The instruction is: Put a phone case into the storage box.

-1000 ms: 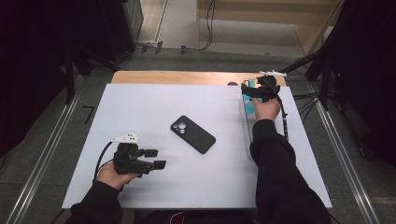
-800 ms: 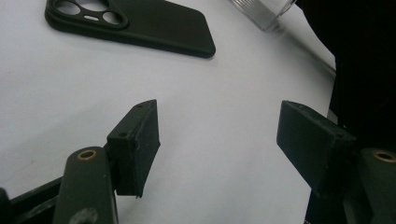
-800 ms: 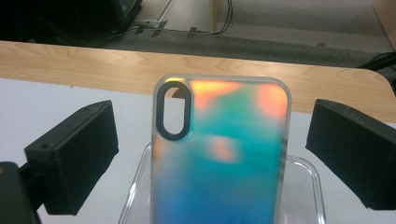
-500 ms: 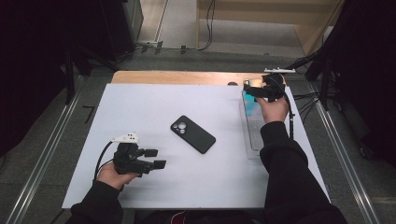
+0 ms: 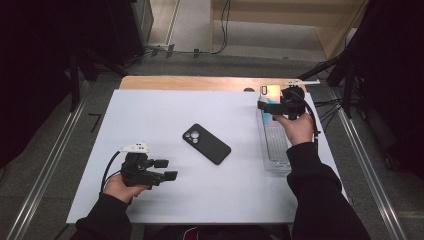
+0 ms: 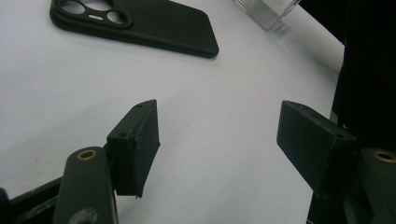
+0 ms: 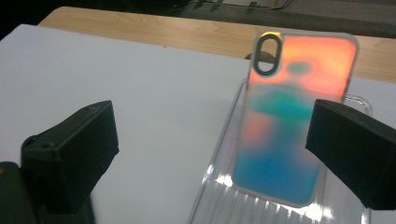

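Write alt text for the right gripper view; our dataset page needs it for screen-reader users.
An iridescent orange-to-teal phone case stands tilted in a clear ribbed tray on a white tabletop. The right gripper frames it from below, its black jaws wide apart.

phone (image 6: pixel 135 25) top cut off, clear tray (image 7: pixel 261 205) bottom cut off
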The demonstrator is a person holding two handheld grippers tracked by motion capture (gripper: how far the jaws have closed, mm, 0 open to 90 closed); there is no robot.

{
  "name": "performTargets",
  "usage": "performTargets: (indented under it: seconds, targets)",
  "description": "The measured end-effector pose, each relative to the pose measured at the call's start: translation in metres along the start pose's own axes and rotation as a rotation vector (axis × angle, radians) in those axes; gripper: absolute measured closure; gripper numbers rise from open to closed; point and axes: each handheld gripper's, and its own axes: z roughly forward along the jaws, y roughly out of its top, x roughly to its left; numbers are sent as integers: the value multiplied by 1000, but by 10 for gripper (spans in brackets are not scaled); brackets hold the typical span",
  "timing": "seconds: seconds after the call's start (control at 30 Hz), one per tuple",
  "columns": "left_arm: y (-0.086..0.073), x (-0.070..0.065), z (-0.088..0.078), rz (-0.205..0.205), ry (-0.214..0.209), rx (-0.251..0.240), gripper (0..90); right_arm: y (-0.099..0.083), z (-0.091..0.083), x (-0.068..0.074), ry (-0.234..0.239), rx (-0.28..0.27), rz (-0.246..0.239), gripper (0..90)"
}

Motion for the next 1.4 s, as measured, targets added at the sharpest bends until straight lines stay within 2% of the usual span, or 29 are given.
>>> performTargets:
  seconds: [0.17, 0.4, 0.73, 0.93, 1.07, 1.23, 1.4]
  targets:
    - [0, 0, 0, 0, 2, 0, 301, -6, -8, 8, 44, -9, -21, 10]
    - [0, 1, 0, 2, 7, 1, 300, -20, -17, 16, 122, -18, -14, 10]
    - [0, 2, -1, 0, 6, -2, 300, -38, -26, 30, 209, -20, -52, 12]
    - [0, 2, -1, 0, 5, -3, 300, -47, -28, 38, 235, -2, -93, 12]
    - [0, 3, -2, 0, 6, -3, 300, -51, -30, 44, 248, 2, -115, 84]
    - [0, 3, -3, -4, 5, -7, 300, -56, -29, 51, 319, 18, -126, 84]
    - [0, 3, -5, -2, 7, -7, 300, -62, -30, 62, 377, 31, -176, 84]
